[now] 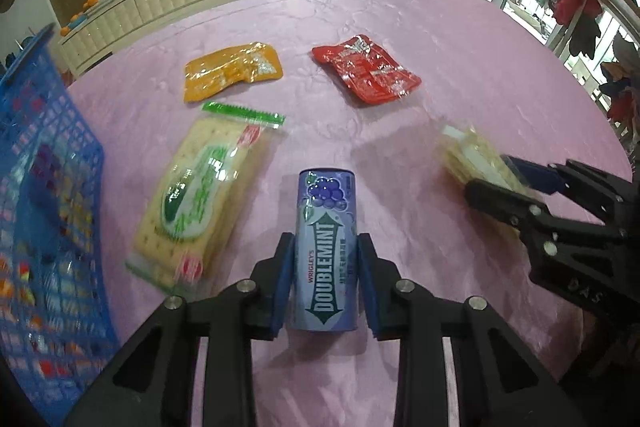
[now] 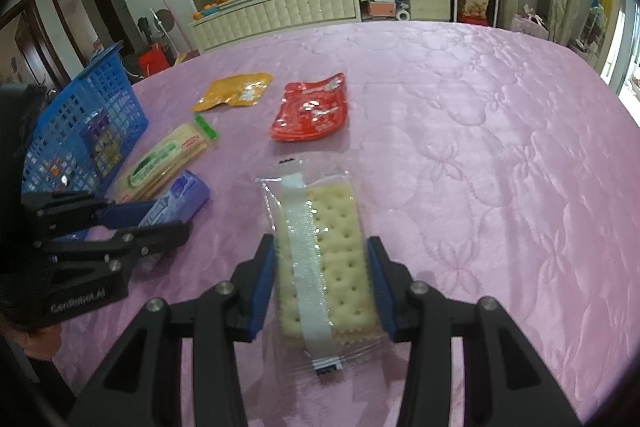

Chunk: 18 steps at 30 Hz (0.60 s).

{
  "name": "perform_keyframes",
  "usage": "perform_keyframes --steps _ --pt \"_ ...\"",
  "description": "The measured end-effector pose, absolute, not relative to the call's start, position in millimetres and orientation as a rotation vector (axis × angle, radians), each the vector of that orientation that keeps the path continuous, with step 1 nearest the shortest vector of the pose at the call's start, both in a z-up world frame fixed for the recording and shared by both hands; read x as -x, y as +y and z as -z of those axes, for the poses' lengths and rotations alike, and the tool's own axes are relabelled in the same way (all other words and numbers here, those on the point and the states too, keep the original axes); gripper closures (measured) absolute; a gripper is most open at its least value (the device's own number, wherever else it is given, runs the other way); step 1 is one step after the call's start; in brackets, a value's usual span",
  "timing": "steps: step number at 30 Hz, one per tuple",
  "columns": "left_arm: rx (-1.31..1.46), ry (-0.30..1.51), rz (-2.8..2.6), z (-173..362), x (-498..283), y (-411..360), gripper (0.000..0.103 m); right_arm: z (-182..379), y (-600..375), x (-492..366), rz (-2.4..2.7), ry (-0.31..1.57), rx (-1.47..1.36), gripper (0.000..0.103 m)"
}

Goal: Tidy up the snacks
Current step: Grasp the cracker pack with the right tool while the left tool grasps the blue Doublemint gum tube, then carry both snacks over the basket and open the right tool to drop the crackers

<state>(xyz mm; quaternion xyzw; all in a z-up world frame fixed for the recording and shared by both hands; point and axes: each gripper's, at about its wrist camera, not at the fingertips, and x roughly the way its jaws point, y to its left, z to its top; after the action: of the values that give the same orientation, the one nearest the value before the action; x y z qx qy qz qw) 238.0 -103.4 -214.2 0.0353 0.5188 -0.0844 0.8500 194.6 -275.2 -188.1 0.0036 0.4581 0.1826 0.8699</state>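
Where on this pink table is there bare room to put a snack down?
Free: the wide pink cloth right of the red pouch and clear cracker pack, out to the table's edge. Crowded: the left side, where blue basket, green cracker pack, gum can and orange pouch cluster.

Blue basket (image 1: 52, 195) cut off at left, contents blurred, perhaps small packets

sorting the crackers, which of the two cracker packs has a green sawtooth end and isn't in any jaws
The green-labelled cracker pack beside the blue basket. It lies free on the table, while the clear-wrapped cracker pack sits between the right gripper jaws.
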Motion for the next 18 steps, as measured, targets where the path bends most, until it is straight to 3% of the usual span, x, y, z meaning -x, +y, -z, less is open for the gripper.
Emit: perform_keyframes --steps 18 --pt "0.0 0.936 0.102 124 -153 -72 0.075 97 -246 -127 -0.465 0.864 0.004 0.054"
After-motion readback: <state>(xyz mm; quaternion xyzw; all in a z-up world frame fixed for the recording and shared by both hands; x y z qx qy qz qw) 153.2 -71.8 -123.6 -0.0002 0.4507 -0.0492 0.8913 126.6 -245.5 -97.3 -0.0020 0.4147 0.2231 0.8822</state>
